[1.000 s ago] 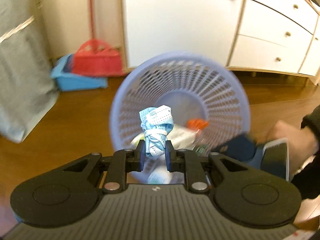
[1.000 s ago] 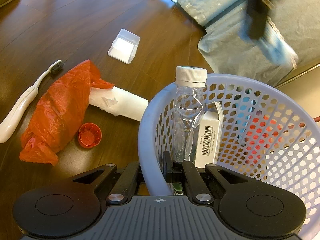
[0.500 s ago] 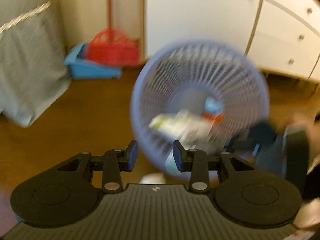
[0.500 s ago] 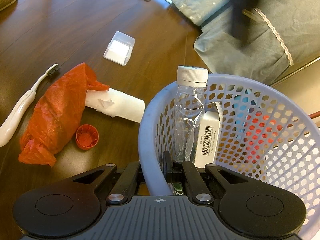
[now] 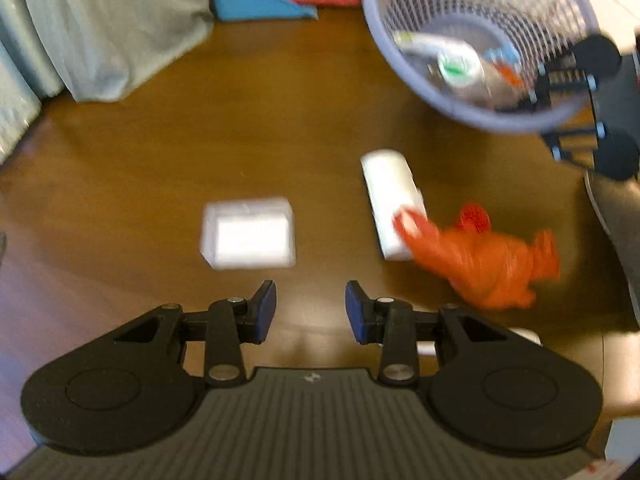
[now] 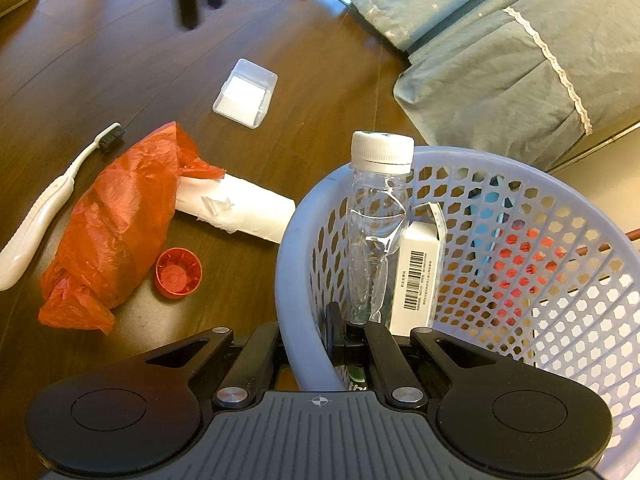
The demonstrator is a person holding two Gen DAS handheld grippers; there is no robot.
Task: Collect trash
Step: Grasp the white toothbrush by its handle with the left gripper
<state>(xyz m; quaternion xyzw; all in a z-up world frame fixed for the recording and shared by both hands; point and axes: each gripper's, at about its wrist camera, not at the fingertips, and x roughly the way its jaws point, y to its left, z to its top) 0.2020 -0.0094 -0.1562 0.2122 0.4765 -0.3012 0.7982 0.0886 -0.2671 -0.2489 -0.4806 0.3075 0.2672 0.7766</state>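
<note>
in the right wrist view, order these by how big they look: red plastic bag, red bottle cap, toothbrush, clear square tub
1. red plastic bag
2. toothbrush, long but thin
3. clear square tub, though it lies farther from the camera, so this is unsure
4. red bottle cap

In the right wrist view, the basket point(image 6: 304, 240) holds a bottle point(image 6: 376, 220) and, right of it, a carton point(image 6: 418, 276). Left of the basket on the floor point(image 6: 120, 60) lie a paper roll point(image 6: 248, 210), a bottle cap point(image 6: 178, 272), a crumpled bag point(image 6: 116, 224) and, farthest, a toothbrush point(image 6: 44, 204). Beyond the roll sits a small container point(image 6: 245, 93).
</note>
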